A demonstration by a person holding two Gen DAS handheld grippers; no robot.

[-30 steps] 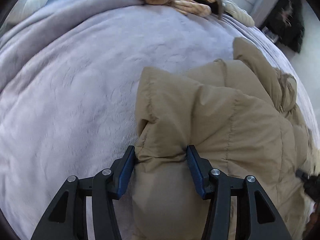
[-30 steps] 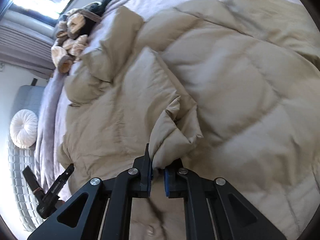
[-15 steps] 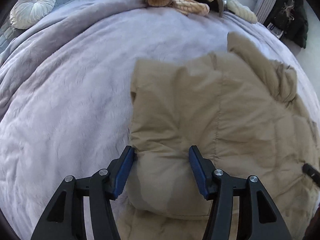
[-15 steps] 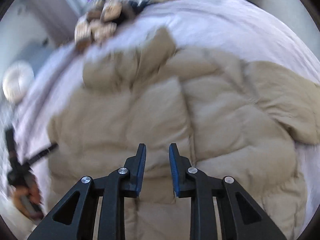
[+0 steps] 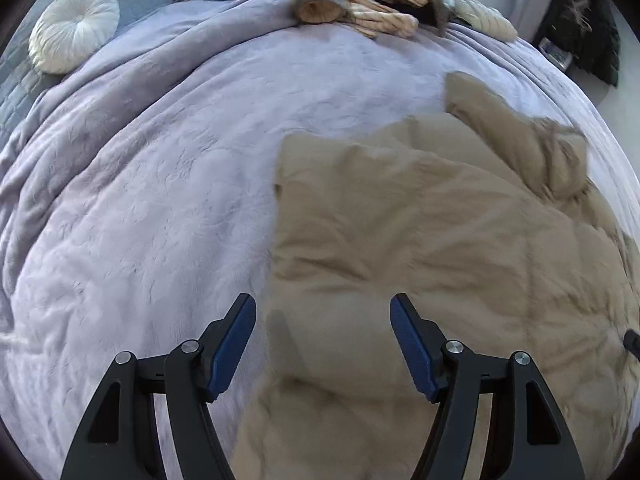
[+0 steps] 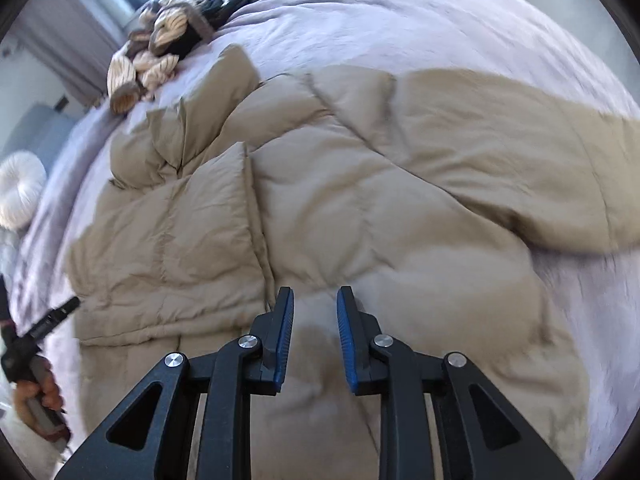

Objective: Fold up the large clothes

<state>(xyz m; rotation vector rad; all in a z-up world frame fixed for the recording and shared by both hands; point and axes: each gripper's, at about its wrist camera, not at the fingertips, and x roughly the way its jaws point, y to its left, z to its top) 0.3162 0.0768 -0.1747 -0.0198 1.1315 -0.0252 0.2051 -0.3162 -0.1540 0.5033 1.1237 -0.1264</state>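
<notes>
A round white cushion (image 5: 74, 28) sits at the far left edge of a bed (image 5: 160, 200) covered in a lilac blanket, and a heap of striped and dark clothes (image 5: 360, 4) lies at the head of it. Right of centre, a tan quilted puffer coat (image 5: 440, 248) lies spread across the blanket, one side panel folded in over its body and a sleeve (image 6: 520, 152) trailing off to the right. It looks light, soft and springy, likely to puff back open and slide on its slick shell, so a hem, cuff or seam edge should hold better than a padded bulge. The left gripper (image 5: 322, 340) points steeply down above the coat's near left edge; its jaws have just been opening and stand wide apart with nothing between them. The right gripper (image 6: 315, 332), also angled steeply down over the coat's middle, has jaws that have just been opening to a narrow gap, empty and clear of the fabric
</notes>
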